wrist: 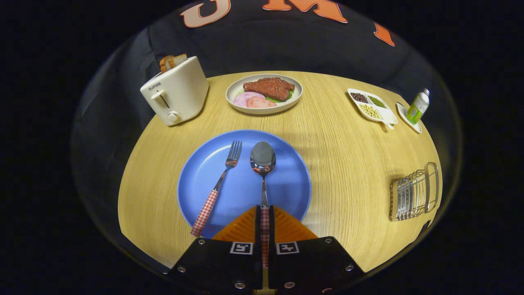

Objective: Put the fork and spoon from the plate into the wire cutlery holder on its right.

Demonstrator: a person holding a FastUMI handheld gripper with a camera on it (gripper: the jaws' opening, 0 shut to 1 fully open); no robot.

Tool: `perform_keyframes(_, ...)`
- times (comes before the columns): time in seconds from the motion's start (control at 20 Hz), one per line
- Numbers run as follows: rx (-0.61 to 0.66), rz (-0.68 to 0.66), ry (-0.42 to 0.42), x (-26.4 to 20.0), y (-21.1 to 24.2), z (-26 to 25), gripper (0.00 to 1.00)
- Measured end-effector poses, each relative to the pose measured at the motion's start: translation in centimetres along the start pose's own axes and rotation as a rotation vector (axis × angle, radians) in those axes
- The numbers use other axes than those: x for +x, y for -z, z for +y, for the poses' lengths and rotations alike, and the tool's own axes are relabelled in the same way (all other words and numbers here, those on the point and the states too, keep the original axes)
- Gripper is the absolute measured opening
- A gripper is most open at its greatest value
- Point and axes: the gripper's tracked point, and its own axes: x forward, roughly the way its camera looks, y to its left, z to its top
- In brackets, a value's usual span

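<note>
On the wooden table [335, 164] I have the gripper [265, 217] clenched on the spoon [263, 162] handle over the blue plate [204, 172], fork [219, 186] at eleven o'clock, wire cutlery holder [413, 192] at three.

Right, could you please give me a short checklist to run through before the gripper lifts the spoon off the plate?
1. Grip on the spoon: the gripper has both fingers closed on its checked handle. Ok.
2. Spoon alignment: handle runs straight between the fingers, bowl on the blue plate ahead. Ok.
3. Fork clearance: it lies apart on the plate, left of the spoon. Ok.
4. Path to the wire cutlery holder: bare table between plate and holder. Ok.
5. Holder upright and free inside: cannot tell.
6. Grip firmness for the lift: cannot tell.
</note>
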Motion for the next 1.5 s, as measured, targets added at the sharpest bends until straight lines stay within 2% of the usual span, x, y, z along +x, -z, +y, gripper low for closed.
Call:
perform_keyframes(0.3,0.024,-0.064,-0.002,-3.8,-2.0,-3.8,0.06)
perform_keyframes(0.75,0.066,-0.118,0.104,-10.1,-2.8,-14.5,0.06)
perform_keyframes(1.0,0.068,-0.067,0.117,-12.4,-1.4,-19.1,0.06)
perform_keyframes(1.2,0.026,-0.013,0.173,-13.8,0.1,-23.0,0.06)
perform_keyframes(1.5,-0.009,0.133,0.179,-14.6,2.3,-26.0,0.06)
